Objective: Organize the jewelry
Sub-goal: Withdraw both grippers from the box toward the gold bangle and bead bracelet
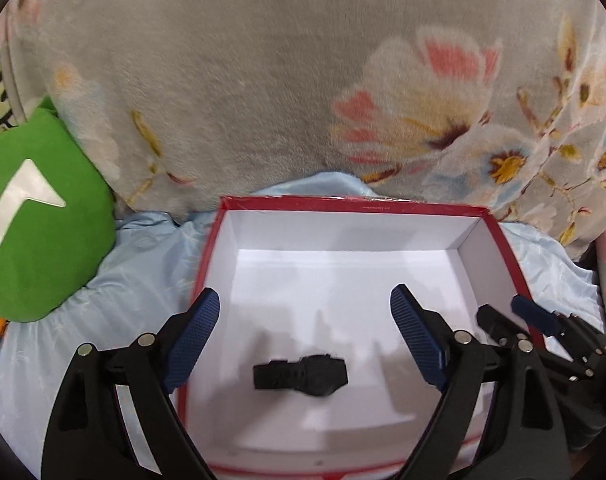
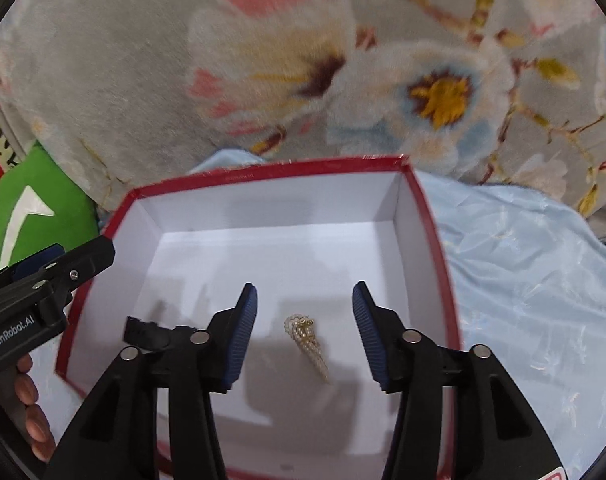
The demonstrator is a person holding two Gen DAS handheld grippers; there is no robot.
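Nearest the left wrist camera: left gripper (image 1: 303, 308), its blue ribbed pads spread wide, nothing between them; it hangs over the near part of the box.
Below the left gripper: black watch (image 1: 301, 374), lying on the white floor of the box, clear of both pads, slightly blurred.
Nearest the right wrist camera: right gripper (image 2: 305, 320), jaws partly apart, pads touching nothing.
Between the right pads, lower down: pearl bracelet (image 2: 307, 340), a small coil of cream beads with a gold clasp end, resting loose on the box floor.
Left of the pearl bracelet in the right view: one end of the black watch, mostly hidden behind the right gripper's left finger.
Box (image 1: 359, 202): open, red rim and outer walls, white inside; it holds both pieces. A tiny line of print runs along the far red rim, too small to read.
Readable writing: "GenRobot.AI" in white on the black body of the left gripper, seen at the left edge of the right view.
Hand (image 2: 29, 408): fingertips wrapped around that gripper's handle.
Under the box: pale blue sheet (image 2: 523, 280), creased.
Left of the box: green cushion (image 1: 43, 220) with a white arrow-like patch.
Farthest: grey floral blanket (image 1: 263, 80), pink, white and yellow flowers, rising behind the box.
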